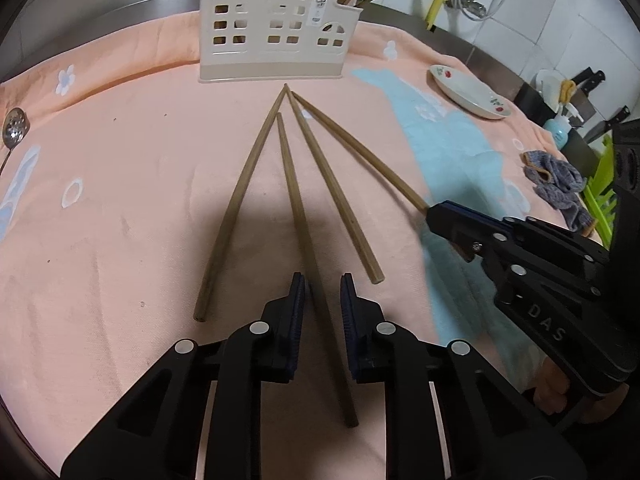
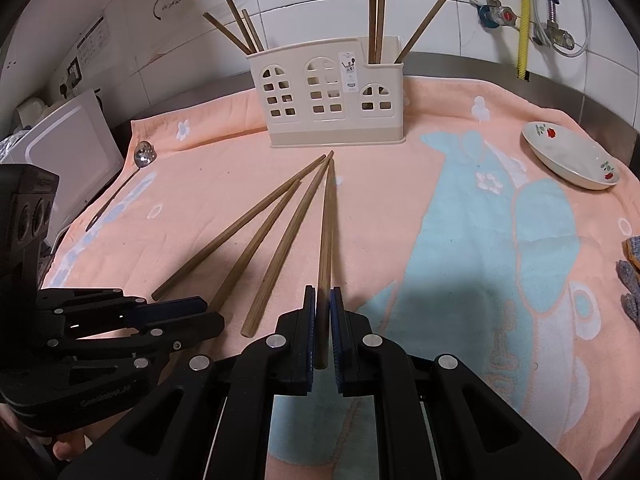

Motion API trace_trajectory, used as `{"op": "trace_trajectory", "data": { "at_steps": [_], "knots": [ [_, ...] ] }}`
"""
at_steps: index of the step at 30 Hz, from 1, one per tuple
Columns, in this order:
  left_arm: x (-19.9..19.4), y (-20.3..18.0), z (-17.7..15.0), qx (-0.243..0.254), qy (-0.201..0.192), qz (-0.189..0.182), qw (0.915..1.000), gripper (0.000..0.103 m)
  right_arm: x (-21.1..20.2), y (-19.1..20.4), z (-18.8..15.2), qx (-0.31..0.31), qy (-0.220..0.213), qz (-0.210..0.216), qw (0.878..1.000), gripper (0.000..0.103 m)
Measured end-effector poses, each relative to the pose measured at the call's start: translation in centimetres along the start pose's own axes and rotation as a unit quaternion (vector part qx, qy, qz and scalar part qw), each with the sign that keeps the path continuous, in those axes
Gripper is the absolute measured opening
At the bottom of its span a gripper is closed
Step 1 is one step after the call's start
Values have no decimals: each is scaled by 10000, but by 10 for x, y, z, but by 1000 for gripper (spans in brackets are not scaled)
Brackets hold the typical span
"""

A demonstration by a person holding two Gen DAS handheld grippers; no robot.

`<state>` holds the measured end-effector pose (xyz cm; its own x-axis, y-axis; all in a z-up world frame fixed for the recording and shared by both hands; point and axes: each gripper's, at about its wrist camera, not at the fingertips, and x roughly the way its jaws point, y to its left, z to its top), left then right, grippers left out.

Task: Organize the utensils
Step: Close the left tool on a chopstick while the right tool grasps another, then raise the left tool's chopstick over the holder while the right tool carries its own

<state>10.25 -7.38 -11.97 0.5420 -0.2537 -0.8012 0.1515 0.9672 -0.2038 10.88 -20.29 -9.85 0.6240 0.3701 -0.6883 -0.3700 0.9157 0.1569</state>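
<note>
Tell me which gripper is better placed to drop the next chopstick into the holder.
Right. The right gripper is already shut on a chopstick aimed at the holder. The left gripper is open, straddling another chopstick on the towel, not yet gripping.

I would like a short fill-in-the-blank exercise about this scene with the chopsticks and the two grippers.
1. The right gripper is shut on one ____.
2. The left gripper is ____, its fingers either side of a chopstick.
3. The number of chopsticks lying loose on the towel is ____.
4. The holder already has ____ chopsticks standing in it.

Missing words: chopstick; open; three; six
</note>
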Motion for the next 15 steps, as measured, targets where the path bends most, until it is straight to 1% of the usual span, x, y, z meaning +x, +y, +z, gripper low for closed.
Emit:
{"op": "trace_trajectory", "data": {
  "at_steps": [6,8,9,11,15],
  "knots": [
    [3,-5,2,141,13,156,9998,16,1,-1,0,18,-3,20,10000,7],
    [4,-6,2,226,-2,257,9994,10,1,-1,0,11,-1,18,10000,7],
    [4,-6,2,268,-7,310,9992,9,1,-1,0,6,-4,14,10000,7],
    [3,-3,4,208,3,280,9994,8,-1,0,0,-2,-22,4,10000,7],
    [-3,-1,6,257,-35,246,9994,7,-9,1,5,-67,-129,-50,9999,7]
  ]
}}
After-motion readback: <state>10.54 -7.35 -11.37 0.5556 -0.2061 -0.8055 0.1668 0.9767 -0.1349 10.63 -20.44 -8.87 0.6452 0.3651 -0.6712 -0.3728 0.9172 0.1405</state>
